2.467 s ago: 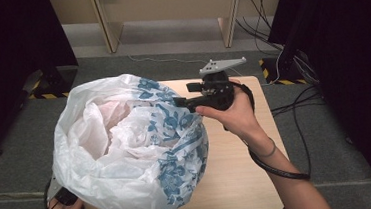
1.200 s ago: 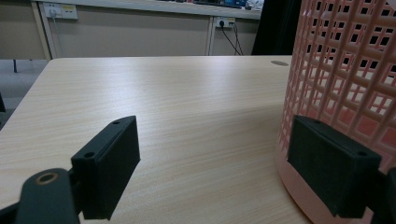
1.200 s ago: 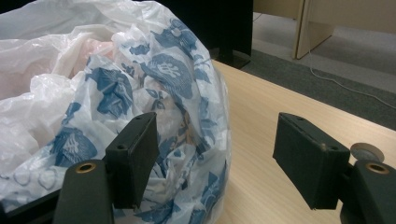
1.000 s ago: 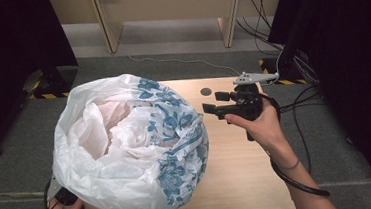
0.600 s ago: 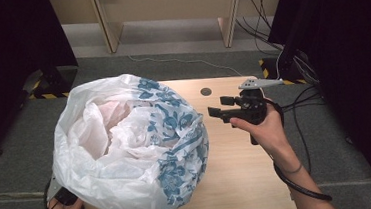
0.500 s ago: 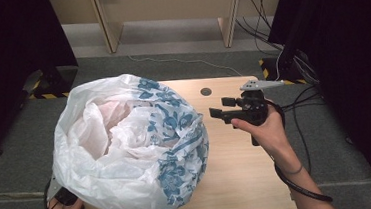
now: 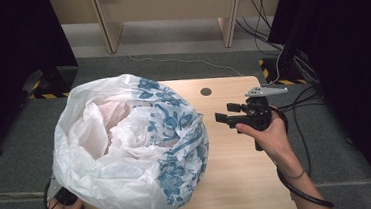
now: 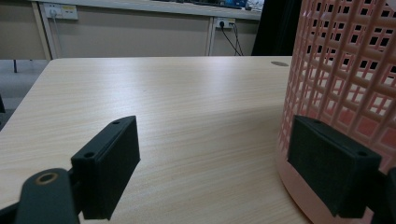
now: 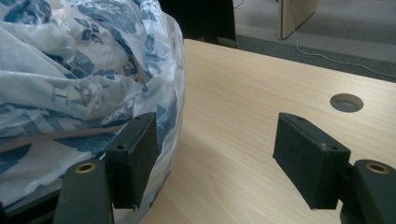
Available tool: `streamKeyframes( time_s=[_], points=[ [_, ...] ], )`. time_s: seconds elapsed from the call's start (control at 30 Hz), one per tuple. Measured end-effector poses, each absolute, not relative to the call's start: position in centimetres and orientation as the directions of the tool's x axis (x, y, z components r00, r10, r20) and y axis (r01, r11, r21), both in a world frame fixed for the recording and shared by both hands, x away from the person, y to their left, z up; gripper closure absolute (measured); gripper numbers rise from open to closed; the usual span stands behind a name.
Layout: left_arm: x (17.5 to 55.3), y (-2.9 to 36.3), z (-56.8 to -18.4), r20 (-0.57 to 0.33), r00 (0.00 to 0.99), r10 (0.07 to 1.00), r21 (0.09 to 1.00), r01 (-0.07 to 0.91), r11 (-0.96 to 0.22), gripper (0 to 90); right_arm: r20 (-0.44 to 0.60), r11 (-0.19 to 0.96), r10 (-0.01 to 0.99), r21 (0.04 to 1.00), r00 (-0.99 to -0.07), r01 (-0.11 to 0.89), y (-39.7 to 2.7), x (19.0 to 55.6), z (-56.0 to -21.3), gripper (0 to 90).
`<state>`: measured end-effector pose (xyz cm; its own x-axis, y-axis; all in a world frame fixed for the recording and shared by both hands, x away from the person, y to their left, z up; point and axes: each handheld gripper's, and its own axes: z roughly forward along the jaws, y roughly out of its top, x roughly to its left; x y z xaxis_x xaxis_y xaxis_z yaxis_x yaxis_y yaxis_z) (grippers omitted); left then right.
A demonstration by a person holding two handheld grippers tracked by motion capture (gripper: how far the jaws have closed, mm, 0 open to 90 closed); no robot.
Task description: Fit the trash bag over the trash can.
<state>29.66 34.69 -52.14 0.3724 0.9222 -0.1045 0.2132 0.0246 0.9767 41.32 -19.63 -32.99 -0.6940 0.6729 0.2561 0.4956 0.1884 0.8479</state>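
Bag: white plastic bag (image 7: 132, 149) with blue print, draped over pink lattice basket (image 8: 345, 70) on the table (image 7: 239, 175).
Right gripper (image 7: 223, 117): jaws spread, empty; has drawn back from the bag and sunk, likely released.
Left gripper (image 8: 212, 172): jaws spread, unmoved, one jaw at basket wall.

Bare table (image 7: 238, 165) lies free right of the bulky bag (image 7: 132, 149), which blocks the left
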Motion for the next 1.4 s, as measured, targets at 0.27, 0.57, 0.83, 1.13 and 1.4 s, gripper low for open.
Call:
streamKeyframes(
  time_s=[0.27,0.57,0.83,1.13,1.4],
  points=[
    [29.7,34.7,-52.1,-0.104,0.373,0.922,0.977,0.213,0.024,16.2,0.261,0.181,0.689,0.842,-0.676,0.509,-20.2,41.3,-34.4,31.1],
    [29.7,34.7,-52.1,-0.104,0.373,0.922,0.977,0.213,0.024,16.2,0.265,0.166,0.711,0.837,-0.652,0.522,-21.2,41.1,-35.7,31.1],
    [29.7,34.7,-52.1,-0.104,0.373,0.922,0.977,0.212,0.024,16.2,0.275,0.151,0.724,0.832,-0.633,0.534,-21.7,41.0,-36.7,31.1],
    [29.7,34.6,-52.1,-0.102,0.372,0.923,0.977,0.213,0.022,16.2,0.274,0.136,0.744,0.831,-0.609,0.54,-22.4,40.8,-38.0,31.1],
    [29.7,34.6,-52.1,-0.101,0.371,0.923,0.977,0.214,0.021,16.2,0.265,0.127,0.759,0.835,-0.594,0.536,-23.1,40.6,-39.0,31.1]
  ],
)
